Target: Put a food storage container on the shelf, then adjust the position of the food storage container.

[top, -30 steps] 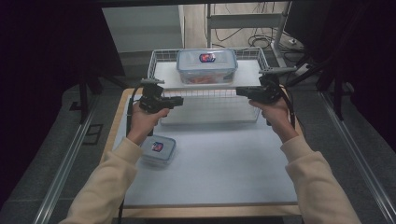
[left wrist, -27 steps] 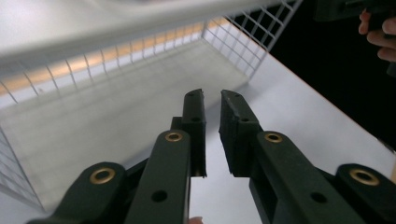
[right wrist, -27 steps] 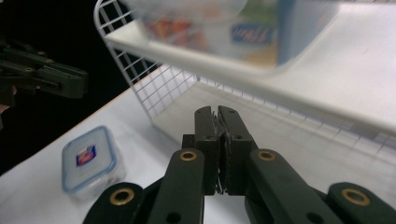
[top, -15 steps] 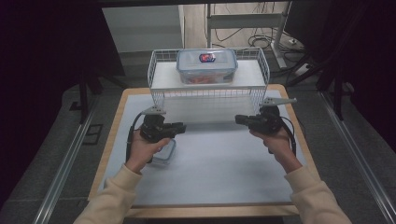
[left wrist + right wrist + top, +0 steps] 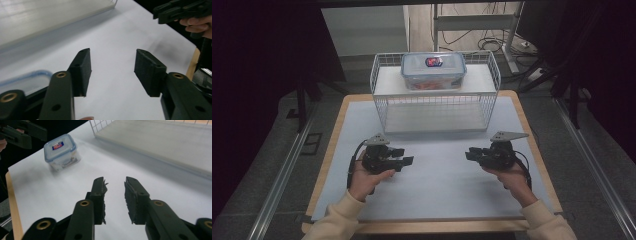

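Bench [image 5: 432,195] carries a white wire basket [image 5: 435,102] at its far edge, with a large lidded box [image 5: 433,70] on the basket's upper shelf. Small lidded container [image 5: 61,152] sits on the bench just under the left claw [image 5: 408,161]; its jaws have just been opening, nothing between. Right claw [image 5: 469,154] likewise opening, empty, facing the left one
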The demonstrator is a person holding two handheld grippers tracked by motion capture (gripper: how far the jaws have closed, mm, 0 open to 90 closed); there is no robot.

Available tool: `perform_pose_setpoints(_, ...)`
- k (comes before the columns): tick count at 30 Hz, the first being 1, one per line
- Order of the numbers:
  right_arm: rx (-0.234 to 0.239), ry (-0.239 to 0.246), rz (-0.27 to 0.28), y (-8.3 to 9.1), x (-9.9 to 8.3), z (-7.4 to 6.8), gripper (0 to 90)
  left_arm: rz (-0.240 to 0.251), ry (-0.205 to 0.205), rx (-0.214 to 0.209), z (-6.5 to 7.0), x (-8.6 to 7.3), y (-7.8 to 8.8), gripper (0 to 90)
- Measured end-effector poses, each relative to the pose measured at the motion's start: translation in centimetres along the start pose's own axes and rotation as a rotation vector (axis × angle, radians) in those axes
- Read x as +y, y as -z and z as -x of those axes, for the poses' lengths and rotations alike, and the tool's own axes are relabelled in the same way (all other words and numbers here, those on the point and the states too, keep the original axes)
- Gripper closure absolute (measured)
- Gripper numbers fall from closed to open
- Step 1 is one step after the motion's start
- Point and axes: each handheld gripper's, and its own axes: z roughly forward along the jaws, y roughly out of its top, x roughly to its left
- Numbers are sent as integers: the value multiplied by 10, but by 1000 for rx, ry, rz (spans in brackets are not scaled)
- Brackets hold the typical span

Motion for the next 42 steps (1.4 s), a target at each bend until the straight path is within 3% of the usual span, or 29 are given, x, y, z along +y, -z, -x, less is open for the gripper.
perform_pose_setpoints(14, -3, -16, -16, 2, -15, 1, 494, -40, -9, -24, 2, -11, -7, 352)
perform_pose_setpoints(21, -21, -34, -28, 2, -23, 0, 384, -34, -19, -34, 2, -15, -2, 307)
perform_pose_setpoints(31, -31, -66, -42, 3, -34, 3, 353, -37, -46, -39, 9, -18, 2, 283)
perform_pose_setpoints(35, -30, -68, -32, 7, -35, 1, 354, -28, -49, -84, 12, -20, 9, 336)
perform_pose_setpoints(42, -25, -75, -39, 7, -37, 0, 340, -41, -70, -60, 17, -29, 15, 335)
